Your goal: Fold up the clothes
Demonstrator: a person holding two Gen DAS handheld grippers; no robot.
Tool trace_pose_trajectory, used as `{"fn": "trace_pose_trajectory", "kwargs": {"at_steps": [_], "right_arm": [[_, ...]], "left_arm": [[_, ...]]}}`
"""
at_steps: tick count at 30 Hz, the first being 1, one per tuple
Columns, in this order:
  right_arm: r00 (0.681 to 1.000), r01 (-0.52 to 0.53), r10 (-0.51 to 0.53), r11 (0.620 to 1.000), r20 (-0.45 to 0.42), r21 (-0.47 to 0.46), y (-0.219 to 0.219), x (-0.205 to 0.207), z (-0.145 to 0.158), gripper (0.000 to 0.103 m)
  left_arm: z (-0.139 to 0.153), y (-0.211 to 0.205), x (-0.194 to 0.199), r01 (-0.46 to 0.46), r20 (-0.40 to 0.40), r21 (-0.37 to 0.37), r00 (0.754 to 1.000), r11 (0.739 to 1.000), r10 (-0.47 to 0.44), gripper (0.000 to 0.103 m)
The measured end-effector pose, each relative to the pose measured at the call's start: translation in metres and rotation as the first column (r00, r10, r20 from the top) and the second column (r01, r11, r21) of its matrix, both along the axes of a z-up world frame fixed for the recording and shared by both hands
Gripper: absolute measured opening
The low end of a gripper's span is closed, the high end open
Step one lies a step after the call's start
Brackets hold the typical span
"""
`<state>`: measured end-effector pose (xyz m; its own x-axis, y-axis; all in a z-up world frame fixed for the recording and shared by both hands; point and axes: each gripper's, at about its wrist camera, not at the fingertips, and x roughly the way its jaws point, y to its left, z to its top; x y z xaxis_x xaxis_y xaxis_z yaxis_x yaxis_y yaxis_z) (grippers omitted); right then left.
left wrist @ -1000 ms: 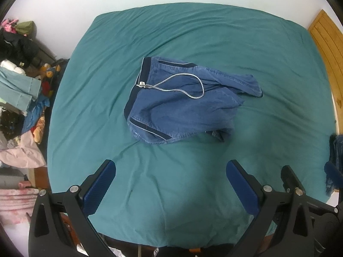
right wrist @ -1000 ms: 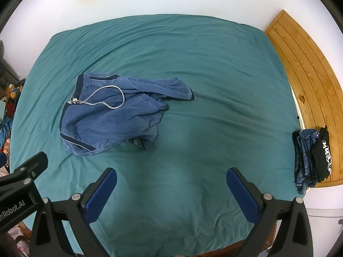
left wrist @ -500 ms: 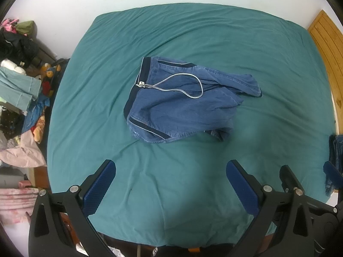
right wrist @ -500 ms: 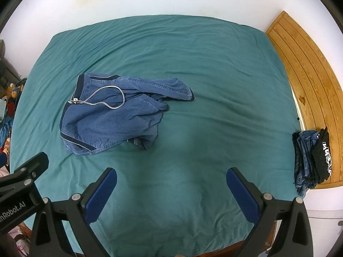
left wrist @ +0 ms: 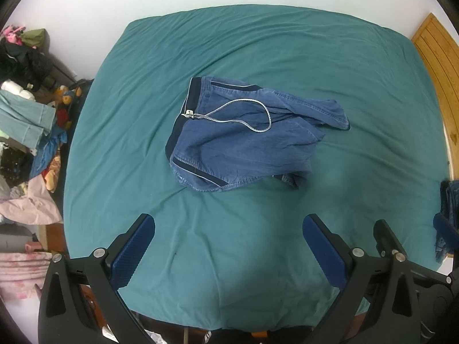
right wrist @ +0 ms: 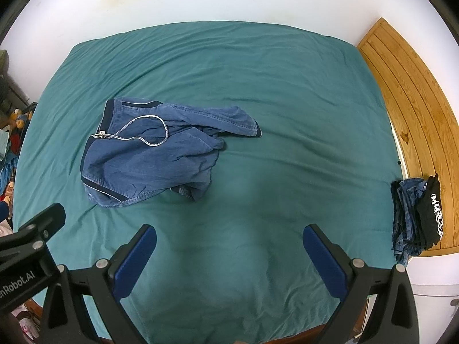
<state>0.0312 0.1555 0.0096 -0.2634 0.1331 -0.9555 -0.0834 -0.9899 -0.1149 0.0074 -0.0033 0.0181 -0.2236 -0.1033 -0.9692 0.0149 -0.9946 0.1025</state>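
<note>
On a bed covered with a teal fitted sheet point(left wrist: 258, 43) lies one pair of blue denim shorts point(left wrist: 243, 149), the only garment on the mattress. It sits a little left of the bed's centre in the right wrist view point(right wrist: 155, 160) and near the middle in the left wrist view. The shorts are crumpled, not flat. The waistband, edged in dark navy, points to the left. One white braided drawstring point(left wrist: 243, 114) loops across the upper front of the fabric. One leg stretches out to the right, ending in a dark hem; the other is bunched and partly folded under itself toward the near edge.

Two grippers are in view, one per camera, each with two blue-padded fingers. The left gripper point(left wrist: 229, 246) has its fingers spread wide apart over bare sheet, short of the shorts and touching nothing. The right gripper point(right wrist: 229, 252) is spread just as wide, also holding nothing, above bare sheet to the right of the shorts.

One small stack of folded clothes point(right wrist: 416, 215), denim with a black printed garment on it, rests off the bed's right side against a wooden panel point(right wrist: 407, 100). A loose heap of mixed clothing point(left wrist: 28, 143) lies off the left side. A white wall point(right wrist: 200, 0) stands behind the bed.
</note>
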Motion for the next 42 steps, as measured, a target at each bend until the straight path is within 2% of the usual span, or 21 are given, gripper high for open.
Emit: {"fn": "trace_pose_trajectory", "kwargs": {"at_steps": [12, 14, 15, 16, 17, 19, 20, 21, 23, 24, 27, 28, 29, 33, 36, 38, 41, 42], "right_arm": [[1.0, -0.018, 0.018, 1.0, 0.013, 0.001, 0.003, -0.001, -0.012, 0.103], [0.999, -0.036, 0.036, 0.999, -0.005, -0.013, 0.011, -0.001, -0.018, 0.103], [0.999, -0.046, 0.046, 0.999, -0.015, -0.02, 0.015, -0.001, -0.021, 0.103], [0.998, -0.064, 0.063, 0.998, -0.023, -0.024, 0.021, -0.001, -0.025, 0.103], [0.996, -0.081, 0.081, 0.997, -0.036, -0.005, 0.027, -0.001, -0.031, 0.103], [0.991, -0.115, 0.118, 0.992, -0.057, 0.054, 0.04, -0.001, -0.044, 0.103], [0.989, -0.132, 0.137, 0.988, -0.062, 0.084, 0.047, -0.003, -0.052, 0.103], [0.985, -0.152, 0.159, 0.982, -0.058, 0.11, 0.055, -0.005, -0.064, 0.103], [0.981, -0.174, 0.184, 0.974, -0.055, 0.146, 0.071, -0.011, -0.091, 0.103], [0.979, -0.184, 0.195, 0.969, -0.054, 0.164, 0.079, -0.015, -0.104, 0.103], [0.967, -0.227, 0.245, 0.952, -0.068, 0.207, 0.103, -0.026, -0.144, 0.103], [0.962, -0.24, 0.263, 0.94, -0.07, 0.242, 0.11, -0.03, -0.158, 0.103], [0.954, -0.264, 0.292, 0.929, -0.074, 0.258, 0.114, -0.033, -0.172, 0.103], [0.916, -0.347, 0.398, 0.853, -0.056, 0.39, 0.122, -0.048, -0.229, 0.103], [0.895, -0.381, 0.444, 0.817, -0.05, 0.433, 0.121, -0.06, -0.255, 0.103], [0.889, -0.388, 0.455, 0.815, -0.061, 0.43, 0.122, -0.067, -0.262, 0.103], [0.882, -0.391, 0.464, 0.819, -0.084, 0.419, 0.12, -0.075, -0.269, 0.103], [0.881, -0.39, 0.465, 0.819, -0.09, 0.42, 0.12, -0.076, -0.272, 0.103]], "left_arm": [[-0.01, 0.002, 0.0, 0.005, 0.011, 0.001, 1.0, 1.0, -0.005, 0.103], [-0.013, 0.004, 0.001, 0.027, -0.023, -0.04, 0.999, 0.999, -0.028, 0.103], [-0.015, 0.006, 0.004, 0.052, -0.064, -0.075, 0.996, 0.996, -0.057, 0.103], [-0.019, 0.008, 0.008, 0.084, -0.119, -0.13, 0.988, 0.988, -0.099, 0.103], [-0.029, 0.015, 0.014, 0.133, -0.169, -0.221, 0.97, 0.966, -0.172, 0.103], [-0.058, 0.029, 0.028, 0.228, -0.226, -0.396, 0.915, 0.89, -0.335, 0.103], [-0.076, 0.038, 0.035, 0.273, -0.23, -0.468, 0.881, 0.84, -0.414, 0.103], [-0.103, 0.049, 0.041, 0.337, -0.207, -0.535, 0.837, 0.775, -0.507, 0.103], [-0.165, 0.076, 0.053, 0.457, -0.126, -0.616, 0.747, 0.642, -0.653, 0.103], [-0.197, 0.089, 0.059, 0.509, -0.08, -0.648, 0.694, 0.567, -0.715, 0.103], [-0.29, 0.13, 0.075, 0.628, 0.074, -0.714, 0.509, 0.311, -0.857, 0.103], [-0.316, 0.143, 0.077, 0.648, 0.113, -0.723, 0.455, 0.241, -0.883, 0.103], [-0.331, 0.155, 0.074, 0.657, 0.12, -0.721, 0.434, 0.222, -0.893, 0.103], [-0.382, 0.201, 0.054, 0.684, 0.126, -0.707, 0.375, 0.182, -0.919, 0.103], [-0.383, 0.218, 0.027, 0.687, 0.051, -0.675, 0.407, 0.268, -0.912, 0.103], [-0.381, 0.229, 0.009, 0.686, -0.001, -0.649, 0.432, 0.329, -0.902, 0.103], [-0.374, 0.22, -0.016, 0.711, -0.053, -0.502, 0.543, 0.493, -0.838, 0.102], [-0.374, 0.214, -0.017, 0.714, -0.055, -0.466, 0.566, 0.523, -0.822, 0.091]]}}
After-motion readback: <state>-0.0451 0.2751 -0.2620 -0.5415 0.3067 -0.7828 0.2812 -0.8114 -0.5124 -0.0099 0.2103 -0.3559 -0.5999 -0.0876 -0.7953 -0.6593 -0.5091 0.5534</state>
